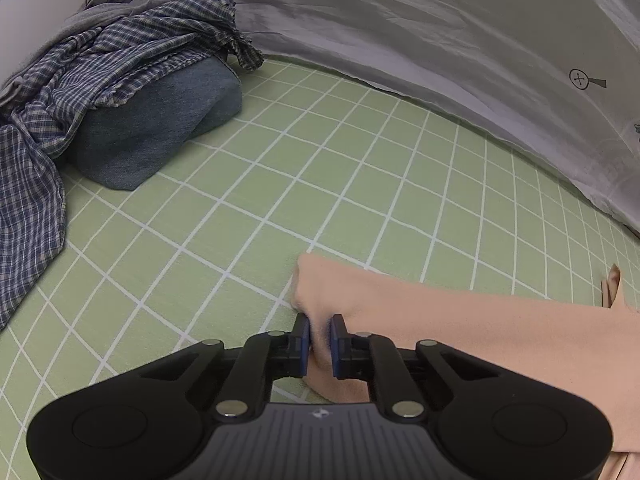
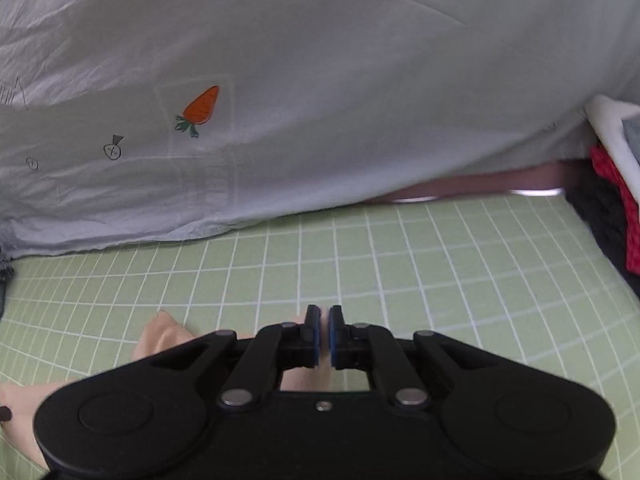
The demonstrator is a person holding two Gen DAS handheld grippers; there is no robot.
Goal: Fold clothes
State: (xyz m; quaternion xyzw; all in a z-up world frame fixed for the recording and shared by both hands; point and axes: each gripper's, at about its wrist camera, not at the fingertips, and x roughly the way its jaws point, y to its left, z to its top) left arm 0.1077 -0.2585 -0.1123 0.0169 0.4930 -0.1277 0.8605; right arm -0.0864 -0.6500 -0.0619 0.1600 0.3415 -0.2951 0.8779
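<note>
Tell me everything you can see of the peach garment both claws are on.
The peach garment is a plain, pale peach piece of soft, matte fabric, lying low on the green grid sheet. The left claw is shut on a bunched fold at its left end; the right claw pinches another edge. Between them it stretches fairly flat, with a pointed corner sticking out. Its type is unclear.

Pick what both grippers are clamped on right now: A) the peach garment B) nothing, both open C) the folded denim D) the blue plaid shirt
A: the left gripper and the right gripper each pinch a fold of the peach garment lying on the green grid sheet; the plaid shirt and folded denim sit untouched far left.
</note>
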